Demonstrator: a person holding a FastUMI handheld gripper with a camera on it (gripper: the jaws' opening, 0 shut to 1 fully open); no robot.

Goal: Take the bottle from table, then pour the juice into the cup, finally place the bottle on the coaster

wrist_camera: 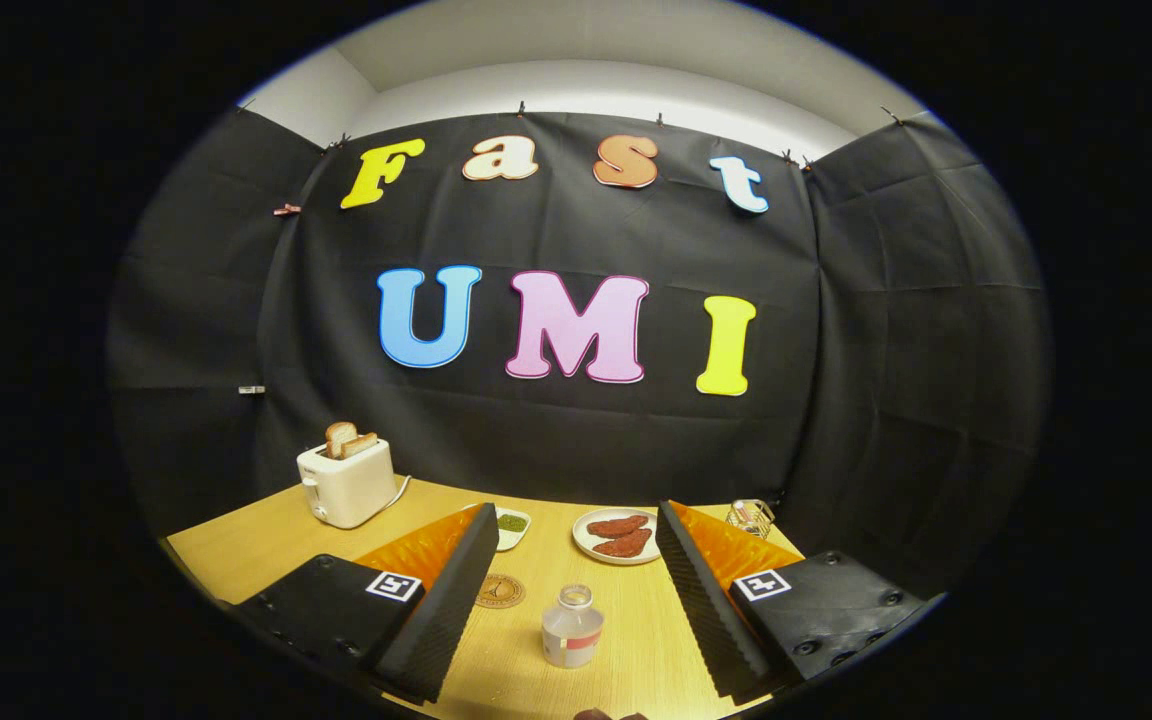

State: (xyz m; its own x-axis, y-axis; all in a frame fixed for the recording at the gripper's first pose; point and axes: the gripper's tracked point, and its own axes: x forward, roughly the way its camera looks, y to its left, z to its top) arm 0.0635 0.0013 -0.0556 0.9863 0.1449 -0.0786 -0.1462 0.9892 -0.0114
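**Fingers wide, bottle waiting between them**

The gripper [571, 560] hangs above the table [236, 555], its two fingers spread well apart and pinching nothing. Down in the gap between them stands the bottle [572, 628], upright on the wood, cap off, mouth open, a little closer to the right finger's side of the gap but touching neither finger. The liquid inside is hard to make out.

Just beside the left finger, on the table, lies the coaster [500, 591], a flat round disc, near the bottle but apart from it. Beyond the fingers sits a plate [619, 537] carrying two reddish-brown pieces of food. Peeking out from behind the left finger's tip is a small dish [513, 524] with something green in it. Off past the right finger's tip stands a small wire rack [751, 517]. Far left, a toaster [347, 481] with two slices of toast [349, 439] poking up out of its slots.
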